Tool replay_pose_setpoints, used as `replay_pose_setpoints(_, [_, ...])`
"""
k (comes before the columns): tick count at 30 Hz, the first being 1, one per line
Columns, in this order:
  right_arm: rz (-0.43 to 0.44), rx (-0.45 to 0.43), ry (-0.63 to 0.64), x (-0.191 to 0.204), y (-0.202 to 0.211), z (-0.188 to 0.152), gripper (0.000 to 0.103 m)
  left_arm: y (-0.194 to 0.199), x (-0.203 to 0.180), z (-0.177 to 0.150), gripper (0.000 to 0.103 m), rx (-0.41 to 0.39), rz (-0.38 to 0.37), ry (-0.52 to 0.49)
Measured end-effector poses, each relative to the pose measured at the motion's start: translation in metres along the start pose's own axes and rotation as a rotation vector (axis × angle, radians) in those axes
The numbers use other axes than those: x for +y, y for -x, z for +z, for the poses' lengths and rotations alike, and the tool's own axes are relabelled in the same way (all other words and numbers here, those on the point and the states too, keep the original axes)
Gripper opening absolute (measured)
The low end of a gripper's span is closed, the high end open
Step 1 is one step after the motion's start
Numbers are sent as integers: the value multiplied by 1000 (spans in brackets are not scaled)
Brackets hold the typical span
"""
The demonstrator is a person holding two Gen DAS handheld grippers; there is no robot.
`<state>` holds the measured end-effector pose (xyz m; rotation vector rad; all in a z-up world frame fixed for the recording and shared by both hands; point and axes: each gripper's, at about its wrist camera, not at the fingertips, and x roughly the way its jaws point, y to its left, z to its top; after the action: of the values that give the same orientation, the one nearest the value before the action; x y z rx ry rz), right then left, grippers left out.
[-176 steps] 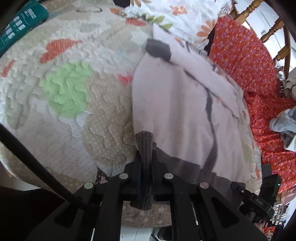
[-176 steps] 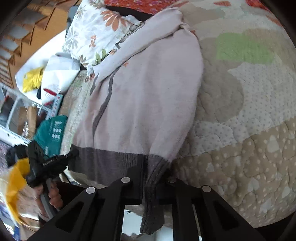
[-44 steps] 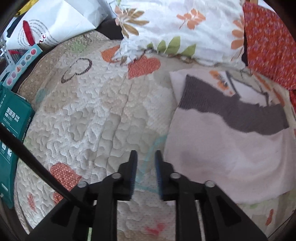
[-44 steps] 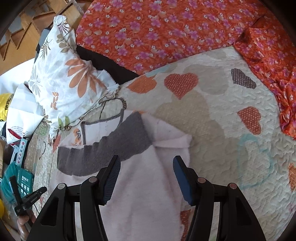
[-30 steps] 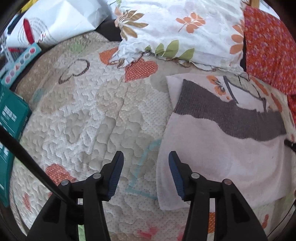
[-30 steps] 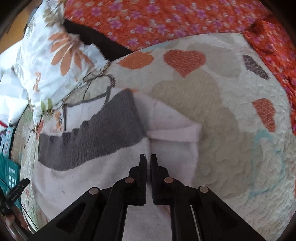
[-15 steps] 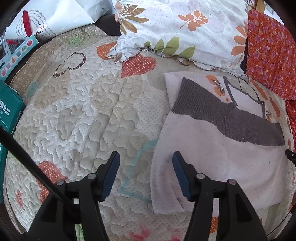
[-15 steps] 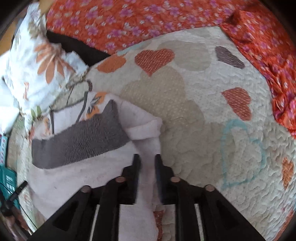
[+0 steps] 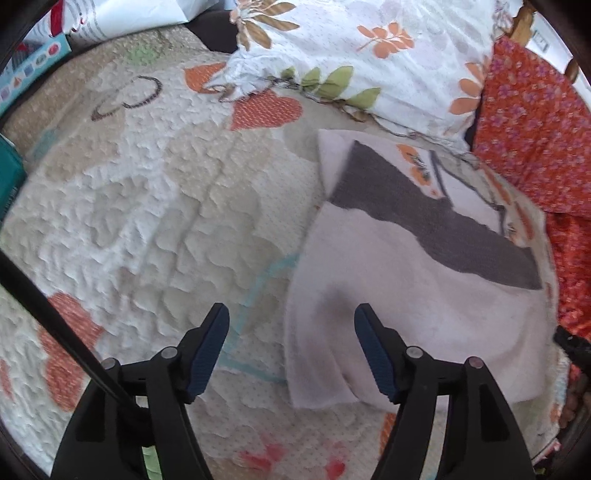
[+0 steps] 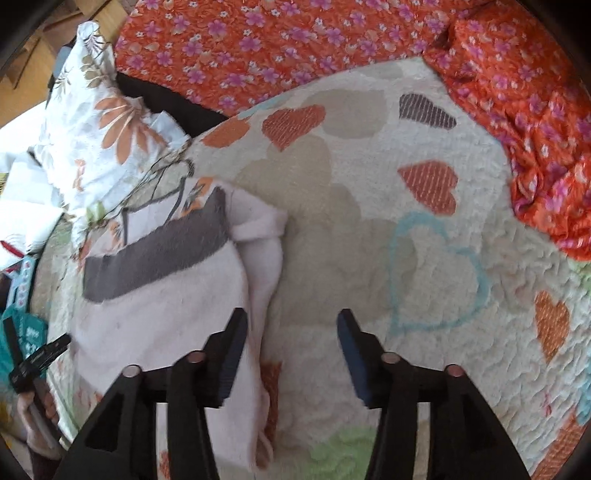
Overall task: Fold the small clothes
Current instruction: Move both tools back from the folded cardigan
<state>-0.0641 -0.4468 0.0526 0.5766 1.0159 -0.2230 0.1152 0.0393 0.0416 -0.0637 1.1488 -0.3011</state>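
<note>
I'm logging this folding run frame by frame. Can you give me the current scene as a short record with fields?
surface: quilt with heart patches
garment: pink sweater with grey hem band, lying folded on the quilt
left gripper: open, holding nothing, straddling the sweater's left edge
right gripper: open, holding nothing, at the sweater's right edge
nearby: floral pillow behind the sweater; orange flowered cloth beyond
fold state: hem band folded up over the body

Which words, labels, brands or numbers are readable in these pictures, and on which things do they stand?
No text can be read for certain.
White bag: dark printed marks, cut off and blurred.
Teal box: white print, too small and blurred.
Card with coloured dots: no readable words.
Folded sweater: no label visible.
</note>
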Motion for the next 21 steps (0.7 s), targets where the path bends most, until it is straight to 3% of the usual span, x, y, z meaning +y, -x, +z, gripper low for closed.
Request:
replay_pose_setpoints(4, [12, 41, -10, -4, -1, -12, 57, -2, -11, -9, 69, 42, -12, -114])
replay_pose_setpoints(8, [-3, 43, 44, 10, 0, -18, 58, -8, -20, -18, 69, 65, 102, -247])
replay_pose_setpoints(10, [-21, 42, 77, 20, -3, -19, 58, -7, -20, -18, 60, 45, 128, -257])
replay_pose_setpoints(11, [-29, 42, 92, 24, -4, -19, 58, -6, -19, -18, 46, 31, 162, -262])
replay_pose_setpoints(13, [-37, 42, 116, 34, -8, -20, 58, -4, -19, -15, 43, 1, 225, -283])
replay_pose_setpoints(15, [-37, 36, 130, 43, -9, -20, 58, -1, -17, -10, 42, -14, 267, -266])
replay_pose_setpoints(18, [-29, 7, 165, 64, -8, -19, 58, 8, -6, 0, 37, -65, 390, -207])
replay_pose_setpoints(21, [-2, -28, 247, 101, -5, -22, 58, 17, 19, 14, 40, -57, 303, -65])
